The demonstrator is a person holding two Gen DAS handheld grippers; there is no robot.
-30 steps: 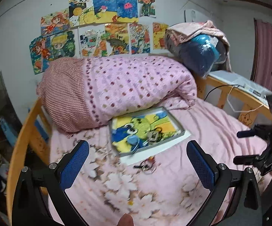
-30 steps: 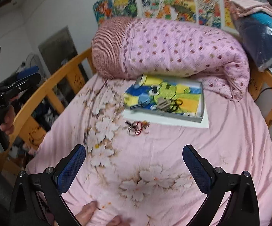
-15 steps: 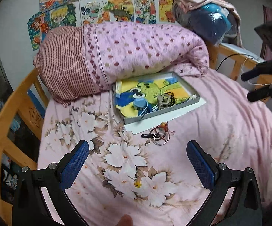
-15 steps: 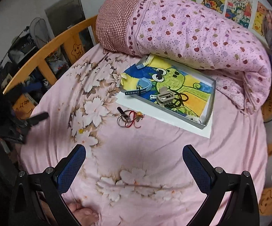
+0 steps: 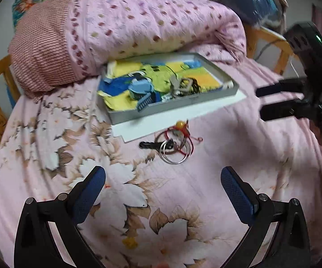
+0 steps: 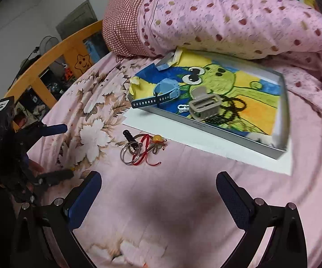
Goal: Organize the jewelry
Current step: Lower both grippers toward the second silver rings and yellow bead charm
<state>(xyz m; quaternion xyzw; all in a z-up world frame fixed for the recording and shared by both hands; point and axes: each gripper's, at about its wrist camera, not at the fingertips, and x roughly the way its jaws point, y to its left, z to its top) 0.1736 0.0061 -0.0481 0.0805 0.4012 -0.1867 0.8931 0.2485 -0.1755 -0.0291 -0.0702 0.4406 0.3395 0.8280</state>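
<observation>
- Pink floral bedsheet (image 5: 183,201) covers the bed; a rolled pink dotted quilt (image 5: 138,26) lies across the far end, well ahead of both sets of jaws.
- Left gripper (image 5: 162,184) hovers over the sheet, its jaws spread wide with nothing between them.
- Right gripper (image 6: 158,187) likewise hangs over the sheet, jaws wide apart and empty.
- A tangle of metal rings with red cord and an amber bead (image 6: 142,148) lies on the sheet just ahead of both jaws, touched by neither.
- Beyond the tangle a grey tray (image 6: 216,131) rests on a white sheet of card (image 6: 205,144), in front of the quilt.
- Inside the tray, on a cartoon drawing, lie a blue watch (image 6: 161,93), a beige buckle-like clasp (image 6: 204,107) and a black bead string (image 6: 230,109).
- In the left wrist view the tray contents are blurred.
- A wooden bed rail (image 6: 56,60) runs to the left of the right jaws.
</observation>
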